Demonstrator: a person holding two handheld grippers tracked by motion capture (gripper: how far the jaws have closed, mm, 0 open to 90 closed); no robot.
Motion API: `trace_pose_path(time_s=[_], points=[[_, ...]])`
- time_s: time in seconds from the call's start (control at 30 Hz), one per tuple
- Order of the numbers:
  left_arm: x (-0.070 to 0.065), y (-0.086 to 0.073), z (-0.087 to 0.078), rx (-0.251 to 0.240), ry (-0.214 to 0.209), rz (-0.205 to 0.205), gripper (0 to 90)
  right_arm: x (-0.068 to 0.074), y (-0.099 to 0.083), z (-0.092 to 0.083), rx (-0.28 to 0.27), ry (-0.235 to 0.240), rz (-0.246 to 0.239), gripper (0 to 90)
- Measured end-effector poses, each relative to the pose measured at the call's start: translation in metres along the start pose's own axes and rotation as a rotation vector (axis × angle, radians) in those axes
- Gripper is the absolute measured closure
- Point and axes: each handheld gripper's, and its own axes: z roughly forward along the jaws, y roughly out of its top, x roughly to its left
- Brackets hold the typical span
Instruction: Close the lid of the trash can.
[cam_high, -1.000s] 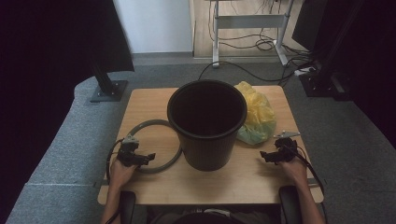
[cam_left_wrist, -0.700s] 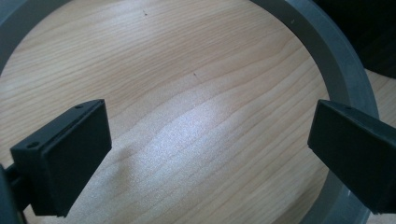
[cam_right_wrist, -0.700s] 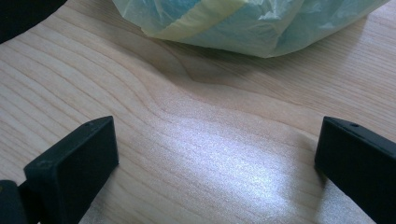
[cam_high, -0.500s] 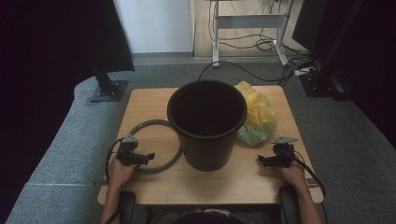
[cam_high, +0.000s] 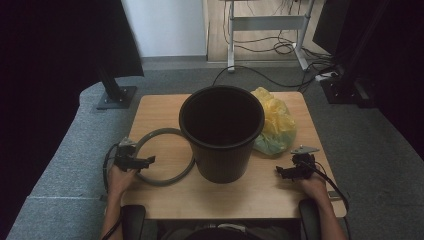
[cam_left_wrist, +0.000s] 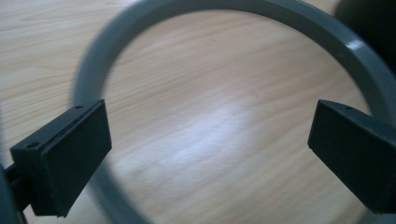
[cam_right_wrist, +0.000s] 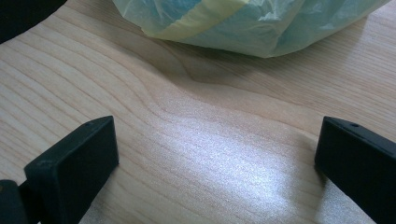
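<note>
Bucket of black plastic (cam_high: 222, 132), round and open-topped, upright at the middle of the pale wooden table (cam_high: 160, 112). Just left of it, flat on the wood, a grey plastic ring (cam_high: 165, 181), far edge touching or nearly touching the bucket's base. Behind and to the right, a crumpled yellow plastic bag (cam_high: 275, 122) pressed against the bucket's side.

Left gripper (cam_high: 142, 162) held low over the near-left arc of the ring, jaws spread wide and holding nothing; in the left gripper view the ring (cam_left_wrist: 322, 35) curving beyond both black jaws, one jaw over the ring's band, bare wood (cam_left_wrist: 210, 116) between them. Cannot tell whether the jaw touches the band.

Right gripper (cam_high: 285, 172) near the table's right front, well apart from the bucket, jaws likewise parted wide and empty. In the right gripper view, wood grain (cam_right_wrist: 210, 154) between the jaws and the yellow bag (cam_right_wrist: 243, 23) lying ahead, near but not touched. Dark curve of the bucket (cam_right_wrist: 23, 14) at the upper left corner there.
</note>
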Motion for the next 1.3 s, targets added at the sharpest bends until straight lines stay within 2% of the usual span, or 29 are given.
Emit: trace_pose_path(time_s=[0.17, 0.27, 0.33, 0.47, 0.5, 0.57, 0.67, 0.77, 0.87, 1.1, 1.3], points=[[0.020, -0.007, 0.010, 0.004, 0.042, -0.058, 0.0, 0.000, 0.000, 0.000, 0.000, 0.000, 0.001, 0.0], [0.026, -0.013, 0.021, 0.035, 0.047, -0.072, 0.0, 0.000, 0.000, 0.000, 0.000, 0.000, 0.000, 0.0], [0.027, -0.015, 0.027, 0.059, 0.053, -0.063, 0.0, 0.000, 0.000, 0.000, 0.000, 0.000, 0.000, 0.0], [0.024, -0.018, 0.035, 0.102, 0.098, -0.036, 0.0, 0.000, 0.000, 0.000, 0.000, 0.000, 0.000, 0.0], [0.023, -0.019, 0.037, 0.097, 0.115, -0.022, 0.0, 0.000, 0.000, 0.000, 0.000, 0.000, 0.000, 0.0], [0.022, -0.019, 0.038, 0.079, 0.123, -0.033, 0.0, 0.000, 0.000, 0.000, 0.000, 0.000, 0.000, 0.0], [0.023, -0.019, 0.039, 0.078, 0.127, -0.038, 0.0, 0.000, 0.000, 0.000, 0.000, 0.000, 0.000, 0.0], [0.024, -0.017, 0.040, 0.069, 0.150, -0.061, 0.3, 0.000, 0.000, 0.000, 0.000, 0.000, 0.000, 0.0], [0.027, -0.017, 0.039, 0.047, 0.164, -0.074, 7.9, 0.000, 0.000, 0.000, 0.000, 0.000, 0.000, 0.0], [0.038, -0.019, 0.029, 0.019, 0.177, -0.092, 39.9, 0.000, 0.000, 0.000, 0.000, 0.000, 0.000, 0.0], [0.042, -0.017, 0.027, 0.030, 0.190, -0.119, 67.0, 0.000, 0.000, 0.000, 0.000, 0.000, 0.000, 0.0]])
